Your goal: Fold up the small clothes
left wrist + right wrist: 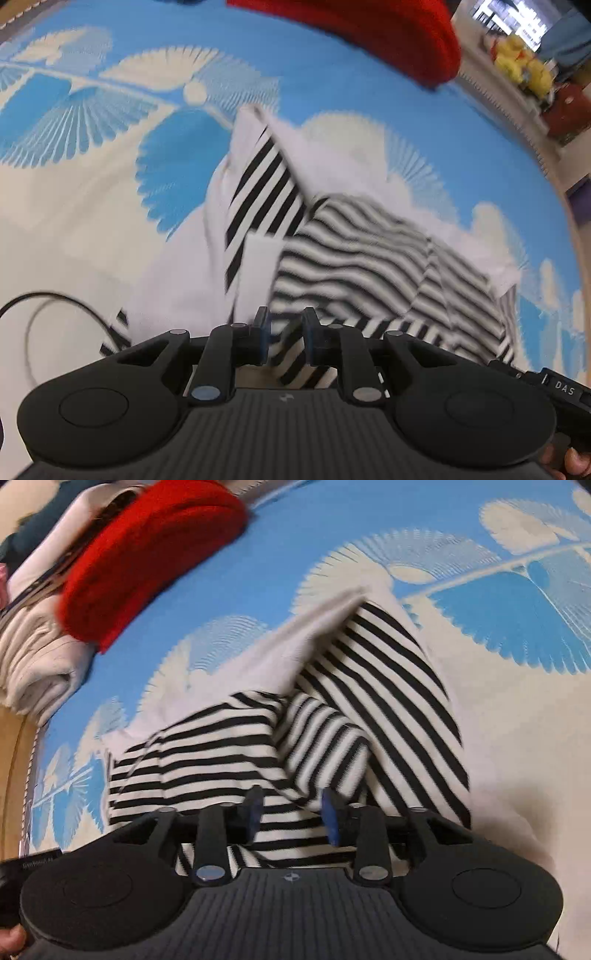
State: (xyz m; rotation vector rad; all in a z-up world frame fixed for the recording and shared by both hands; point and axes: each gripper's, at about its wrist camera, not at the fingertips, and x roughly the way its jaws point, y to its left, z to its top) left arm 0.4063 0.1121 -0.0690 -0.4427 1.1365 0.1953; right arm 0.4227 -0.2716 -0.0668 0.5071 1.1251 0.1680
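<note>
a black-and-white striped garment (325,716) lies bunched on the blue patterned cloth (258,572). the left gripper (285,336) and right gripper (291,812) hover just over it, jaws apart, gripping nothing. red folded cloth (147,554) sits well beyond.

A small piece of clothing with black and white stripes (354,251) is lying bunched up on a blue and cream cloth. Part of it is plain white, and that white part is poking up to a point near the middle of the left wrist picture. The stripes are running in different ways, because the cloth is folding over itself. In the right wrist picture the striped clothing (258,746) is sitting in the middle and lower part. One striped flap is lying over another, and a white edge is reaching toward the upper right. It is looking a bit blurry.
</note>
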